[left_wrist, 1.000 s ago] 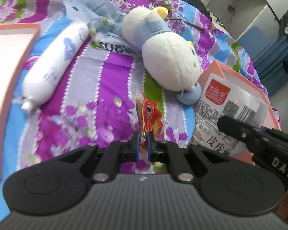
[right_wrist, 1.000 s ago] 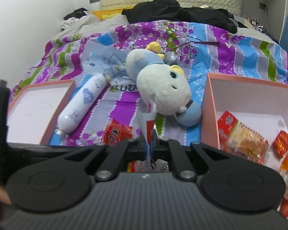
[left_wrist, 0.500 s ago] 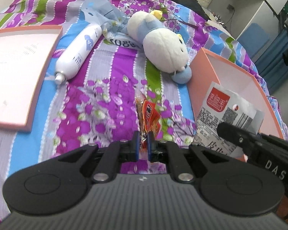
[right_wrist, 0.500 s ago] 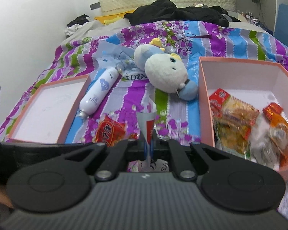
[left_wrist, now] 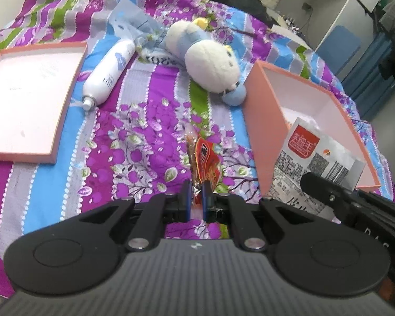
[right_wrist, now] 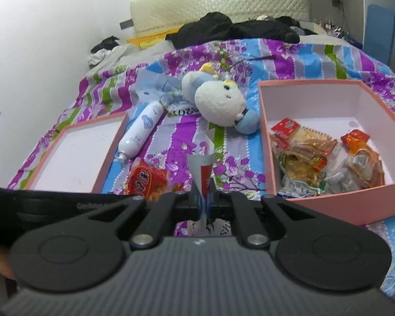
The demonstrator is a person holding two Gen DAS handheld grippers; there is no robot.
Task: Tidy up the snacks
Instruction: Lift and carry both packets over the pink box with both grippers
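Both tongs clamped on snacks above the bedspread: left gripper (left_wrist: 196, 196) pinches an orange-red snack packet (left_wrist: 204, 161), right gripper (right_wrist: 203, 200) a white-and-red packet (right_wrist: 201, 173). Pink box (right_wrist: 329, 205), w/ snacks inside, sits to the right. Risk: thin edge-grips could slip if swung; both point forward and downward.

A bed is covered by a striped floral bedspread (left_wrist: 150, 121) in purple, blue, green and grey. A white and pale blue plush toy (right_wrist: 218, 102) lies on it, with a white bottle (left_wrist: 108, 75) on its side near it. Crumpled pale blue plastic wrapping (left_wrist: 134, 23) sits behind them. Black clothing (right_wrist: 234, 27) is heaped before a quilted cream headboard (right_wrist: 218, 13).
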